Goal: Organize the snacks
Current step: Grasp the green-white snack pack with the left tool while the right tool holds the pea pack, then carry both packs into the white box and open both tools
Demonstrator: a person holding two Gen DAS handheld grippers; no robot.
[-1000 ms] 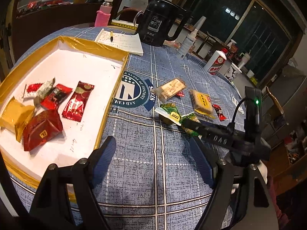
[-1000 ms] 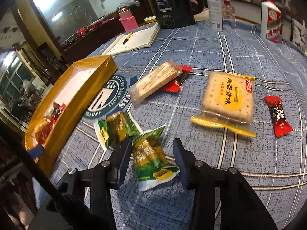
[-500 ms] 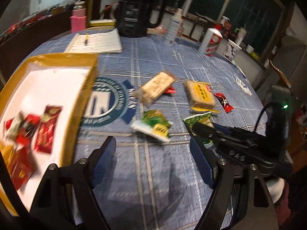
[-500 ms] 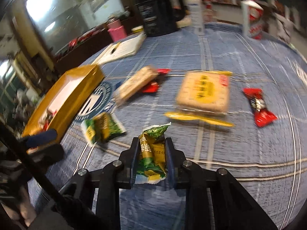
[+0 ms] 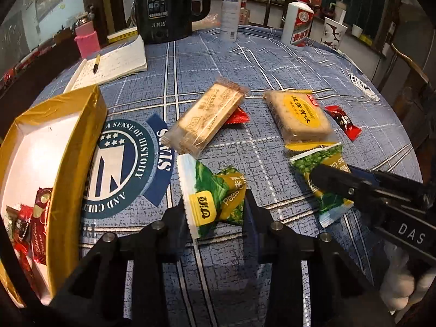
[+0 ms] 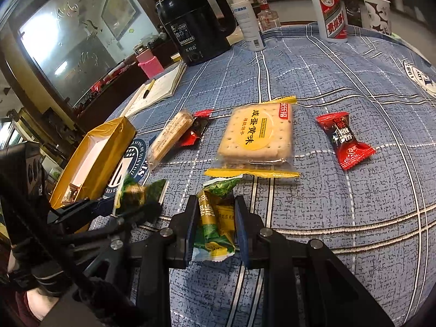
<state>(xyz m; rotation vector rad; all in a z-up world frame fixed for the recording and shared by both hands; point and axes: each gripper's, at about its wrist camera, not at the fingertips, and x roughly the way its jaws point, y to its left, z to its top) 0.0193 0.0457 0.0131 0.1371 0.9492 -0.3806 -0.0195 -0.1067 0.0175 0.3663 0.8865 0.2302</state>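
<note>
Two green pea packets lie on the blue checked tablecloth. My left gripper (image 5: 214, 204) has one pea packet (image 5: 215, 190) between its jaws, which are closing; the pads touch both its sides. My right gripper (image 6: 215, 207) is shut on the other pea packet (image 6: 215, 218), seen from the left wrist as well (image 5: 316, 160). Further back lie a long biscuit packet (image 5: 207, 117) over a red wrapper (image 5: 237, 115), a square cracker packet (image 5: 299, 114) and a red candy (image 5: 343, 122). The gold-rimmed box (image 5: 79, 141) at left holds several red snacks (image 5: 38, 218).
At the table's far side stand a black kettle (image 5: 169, 5), a spray bottle (image 5: 230, 8), a white bottle with a red label (image 5: 299, 21), a patterned cup (image 5: 333, 32) and a pink bottle (image 5: 87, 41). An open notebook (image 5: 114, 65) with a pen lies behind the box.
My left gripper swung right from over the box to the nearer pea packet and closed around it. The right gripper closed on the other pea packet and holds it.
</note>
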